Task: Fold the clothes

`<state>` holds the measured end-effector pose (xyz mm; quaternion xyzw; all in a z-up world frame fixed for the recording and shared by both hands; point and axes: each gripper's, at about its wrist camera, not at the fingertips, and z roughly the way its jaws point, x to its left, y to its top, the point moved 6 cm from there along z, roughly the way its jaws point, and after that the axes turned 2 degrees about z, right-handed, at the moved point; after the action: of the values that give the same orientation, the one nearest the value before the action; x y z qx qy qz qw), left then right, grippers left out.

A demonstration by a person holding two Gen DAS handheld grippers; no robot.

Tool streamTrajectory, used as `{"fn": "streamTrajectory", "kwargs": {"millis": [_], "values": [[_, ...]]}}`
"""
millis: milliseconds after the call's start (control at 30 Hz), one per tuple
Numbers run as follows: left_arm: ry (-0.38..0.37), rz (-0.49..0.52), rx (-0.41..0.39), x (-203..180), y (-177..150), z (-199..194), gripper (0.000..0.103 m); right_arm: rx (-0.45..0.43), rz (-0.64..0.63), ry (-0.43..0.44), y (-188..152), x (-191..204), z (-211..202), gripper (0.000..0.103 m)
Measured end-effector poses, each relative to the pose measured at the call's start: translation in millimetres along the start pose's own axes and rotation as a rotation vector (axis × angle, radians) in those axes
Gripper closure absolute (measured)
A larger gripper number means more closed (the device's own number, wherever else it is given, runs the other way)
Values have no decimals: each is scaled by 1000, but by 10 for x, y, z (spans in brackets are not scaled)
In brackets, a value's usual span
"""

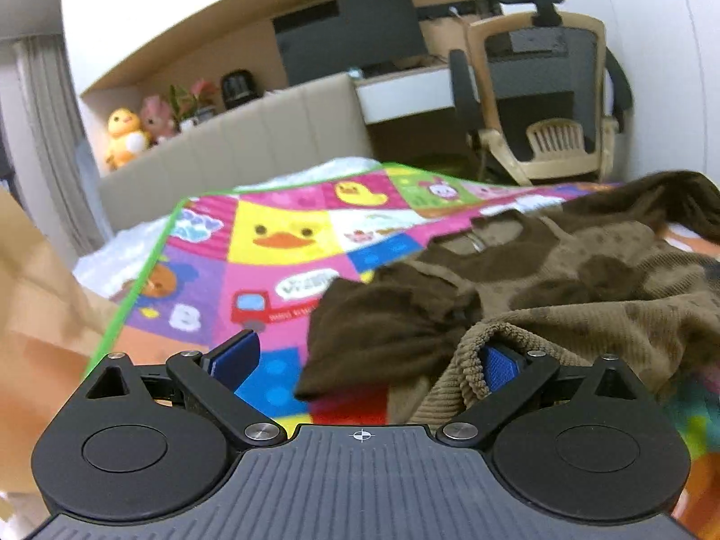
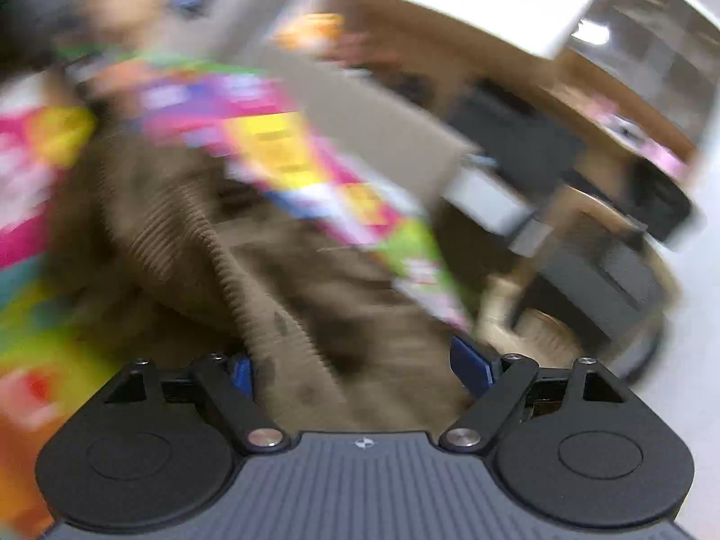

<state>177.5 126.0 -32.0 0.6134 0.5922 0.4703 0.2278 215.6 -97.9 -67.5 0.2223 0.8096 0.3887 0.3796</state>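
Brown knit sweater [image 1: 562, 279] lies crumpled on colourful cartoon play mat [image 1: 279, 243]. Left tool [image 1: 364, 364] spread wide, ribbed hem draped over its right finger, nothing pinched. Right tool [image 2: 360, 369] wide apart, sweater fabric between fingers; view heavily blurred. Office chair [image 1: 544, 103] behind mat.

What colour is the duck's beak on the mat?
Orange, on the yellow duck square; the left wrist view shows it best.
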Motion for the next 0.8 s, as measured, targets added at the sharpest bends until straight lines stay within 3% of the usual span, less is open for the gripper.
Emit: {"fn": "streamTrajectory", "kwargs": {"millis": [167, 267, 333, 367, 467, 600, 733, 800], "values": [[-60, 81, 50, -156, -296, -29, 1, -30, 23, -115, 111, -334, 48, 18], [-15, 86, 32, -61, -262, -49, 1, -49, 33, -184, 178, -525, 66, 18], [15, 90, 20, 2, -240, -64, 1, -93, -31, -212, 240, -481, -53, 18], [32, 90, 10, 40, -215, -81, 1, -124, -39, -220, 320, -491, -144, 18], [117, 72, -138, 264, 184, -400, 1, -219, -46, -236, 567, -530, -457, 16], [147, 68, -261, 323, 467, -803, 1, -248, -19, -200, 606, -537, -738, 8], [103, 89, -181, 185, 241, -678, 0, -178, 27, -87, 394, -325, -745, 8], [77, 87, -113, 133, 75, -519, 0, -137, 47, 10, 296, -130, -731, 8]]}}
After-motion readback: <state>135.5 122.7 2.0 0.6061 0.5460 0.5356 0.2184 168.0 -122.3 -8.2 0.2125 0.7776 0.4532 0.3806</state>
